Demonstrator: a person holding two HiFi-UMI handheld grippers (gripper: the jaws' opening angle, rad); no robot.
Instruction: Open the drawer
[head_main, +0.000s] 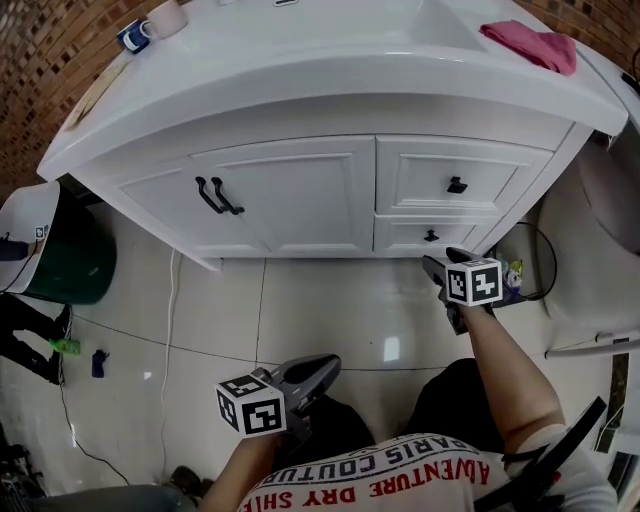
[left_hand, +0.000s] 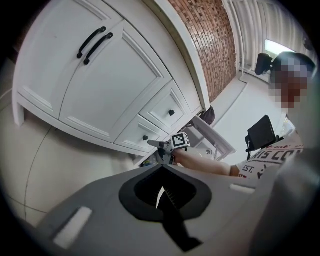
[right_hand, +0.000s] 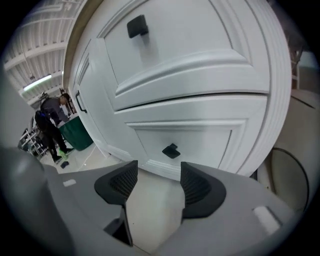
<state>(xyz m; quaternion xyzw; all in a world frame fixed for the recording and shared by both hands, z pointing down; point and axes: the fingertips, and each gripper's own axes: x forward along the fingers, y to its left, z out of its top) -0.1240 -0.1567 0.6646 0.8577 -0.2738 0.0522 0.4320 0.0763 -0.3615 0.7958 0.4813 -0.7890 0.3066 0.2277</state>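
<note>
Read the left gripper (left_hand: 161, 170) as closed: pads together, nothing pinched, held back close to the person's body, well short of the cabinet. Treat as idle for this step.

Read the right gripper (right_hand: 157, 176) as spread wide and empty, with only floor tile (right_hand: 152, 205) between the pads (right_hand: 120, 181). Note the heading: angled down toward the lower drawer front.

Locate the lower drawer (right_hand: 200, 142) just beyond the jaw tips and apart from them, with its dark knob (right_hand: 171, 150) slightly above the gap and close to its centre line. Not yet contacted. Fully shut, front flush with the frame.

Expect a rigid painted front on runners: no flex, probably a light to moderate pull, possibly some sticking at the start. Expect a small, hard, smooth knob, likely to slip from ribbed pads if pinched at the tip only. Apparently square-headed, though too small and distorted here to confirm.

Take hold at the knob, one pad on each side, seated as deep toward the drawer face as possible. Close firmly before pulling. Pull straight out along the runners. Avoid lifting or twisting, to prevent binding or slip-off.

Farther on, above the jaws, find the upper drawer (right_hand: 190, 40), also shut. Farther still, off to the left of the jaws, find the double doors (head_main: 300, 195) with paired bar handles (head_main: 218, 195). Leave alone.
</note>
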